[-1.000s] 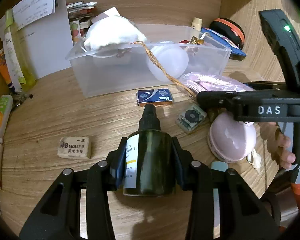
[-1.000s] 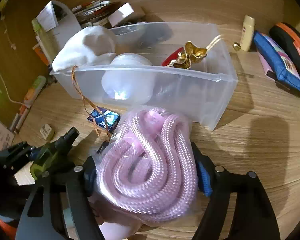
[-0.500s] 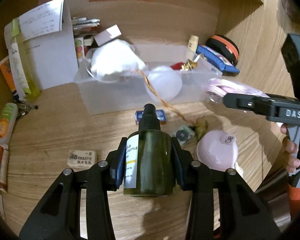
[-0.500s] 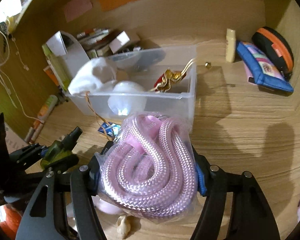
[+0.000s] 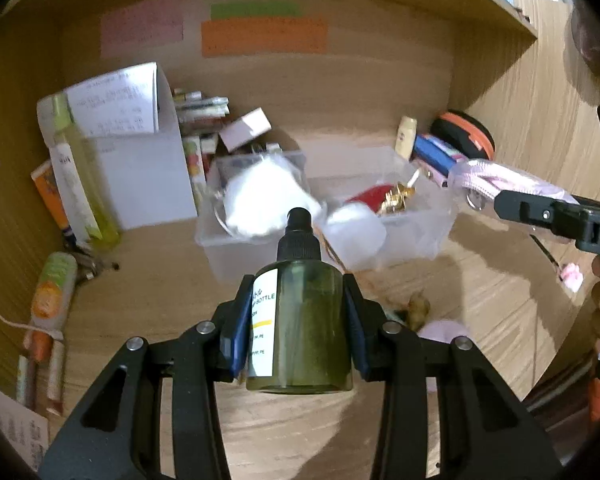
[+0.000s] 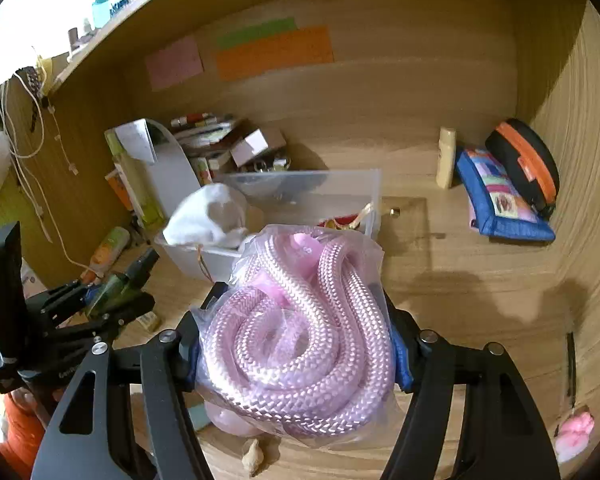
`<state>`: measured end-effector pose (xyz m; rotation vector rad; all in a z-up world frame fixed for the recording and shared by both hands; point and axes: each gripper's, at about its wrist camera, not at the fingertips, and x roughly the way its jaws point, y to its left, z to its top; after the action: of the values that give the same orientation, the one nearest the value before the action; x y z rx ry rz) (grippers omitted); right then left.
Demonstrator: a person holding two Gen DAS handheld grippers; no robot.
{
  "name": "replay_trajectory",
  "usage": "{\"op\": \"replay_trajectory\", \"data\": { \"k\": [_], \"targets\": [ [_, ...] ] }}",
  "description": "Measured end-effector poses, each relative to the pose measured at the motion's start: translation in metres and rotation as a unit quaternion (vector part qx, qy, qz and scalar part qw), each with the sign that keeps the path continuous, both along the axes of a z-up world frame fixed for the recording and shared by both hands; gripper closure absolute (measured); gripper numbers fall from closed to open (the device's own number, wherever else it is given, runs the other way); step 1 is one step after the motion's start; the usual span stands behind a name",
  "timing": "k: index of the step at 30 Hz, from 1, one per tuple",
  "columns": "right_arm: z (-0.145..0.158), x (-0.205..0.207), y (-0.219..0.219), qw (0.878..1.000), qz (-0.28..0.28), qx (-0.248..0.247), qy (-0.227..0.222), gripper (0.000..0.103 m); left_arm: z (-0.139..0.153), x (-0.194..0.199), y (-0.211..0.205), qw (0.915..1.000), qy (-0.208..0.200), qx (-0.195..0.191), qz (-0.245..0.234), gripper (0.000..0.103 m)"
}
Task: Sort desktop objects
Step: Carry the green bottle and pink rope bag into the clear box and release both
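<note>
Left gripper (image 5: 298, 330): you had it clamped on the green bottle (image 5: 302, 322), lower centre of frame.
Clear bin (image 5: 414, 230): sat mid-frame beyond.
Right gripper (image 6: 296, 344): you had it squeezing the bagged pink rope (image 6: 300, 328), lower centre.

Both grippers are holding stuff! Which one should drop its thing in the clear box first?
Probably the right hand-held gripper. Its bagged pink rope hangs close to the clear box. The left hand-held gripper, clamping the green bottle, sits farther back from it.
</note>
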<state>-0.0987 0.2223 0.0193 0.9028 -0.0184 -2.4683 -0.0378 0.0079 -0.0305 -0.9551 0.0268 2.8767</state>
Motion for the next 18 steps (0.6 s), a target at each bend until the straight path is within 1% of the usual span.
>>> {"op": "replay_trajectory", "data": {
  "k": [4, 6, 8, 14, 18],
  "targets": [
    [0.01, 0.002, 0.0, 1.0, 0.001, 0.001, 0.013, 0.038, 0.018, 0.001, -0.005, 0.9997, 0.025, 0.003, 0.004, 0.062],
    [0.015, 0.003, -0.001, 1.0, -0.002, 0.009, 0.023, 0.038, 0.026, 0.001, -0.009, 0.9994, 0.034, 0.009, 0.004, 0.062],
    [0.018, 0.004, -0.002, 0.999, -0.003, 0.018, 0.032, 0.038, 0.031, 0.0, -0.01, 0.9991, 0.042, 0.006, 0.002, 0.062],
    [0.019, 0.001, -0.004, 0.999, -0.004, 0.03, 0.032, 0.038, 0.042, -0.013, -0.016, 0.9991, 0.043, 0.0, 0.002, 0.062],
    [0.024, -0.003, -0.006, 0.999, -0.004, 0.029, 0.036, 0.038, 0.051, -0.021, -0.024, 0.999, 0.042, 0.018, 0.0, 0.062]
  ]
}}
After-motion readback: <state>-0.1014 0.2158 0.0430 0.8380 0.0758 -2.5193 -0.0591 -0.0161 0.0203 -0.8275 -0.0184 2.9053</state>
